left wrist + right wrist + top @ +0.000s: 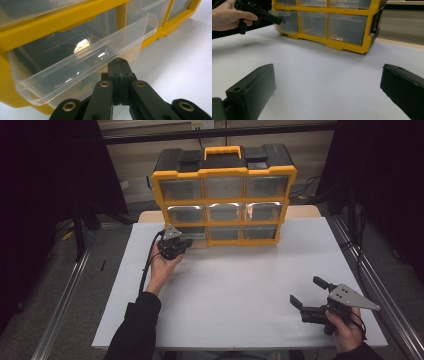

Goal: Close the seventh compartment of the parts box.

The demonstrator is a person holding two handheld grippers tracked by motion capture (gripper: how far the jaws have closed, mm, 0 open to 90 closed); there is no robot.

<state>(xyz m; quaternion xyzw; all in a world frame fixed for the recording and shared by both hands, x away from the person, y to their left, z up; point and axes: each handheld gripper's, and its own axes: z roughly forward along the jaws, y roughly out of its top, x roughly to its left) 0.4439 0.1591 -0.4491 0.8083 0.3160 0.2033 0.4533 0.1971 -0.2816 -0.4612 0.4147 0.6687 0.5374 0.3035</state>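
A yellow-and-black organiser (222, 170) with three rows of clear drawers stands at the back of the white table (240, 285). Its bottom-left drawer (82, 62) is pulled partly out. My left gripper (120, 62) has its jaws pressed together under the drawer's front lip, apparently pinching that lip. From the right gripper view, the left gripper (280, 20) meets the protruding drawer (287, 21) of the organiser (344, 46). In the high view the left gripper (182, 242) sits at that bottom-left corner. My right gripper (306, 290) is held open and empty above the near right of the table; its jaws (328, 82) are wide apart.
Metal rails (65, 295) run along both sides of the table, with dark curtains beyond. A wooden strip (305, 211) shows behind the white sheet. White tabletop lies between the organiser and the right gripper.
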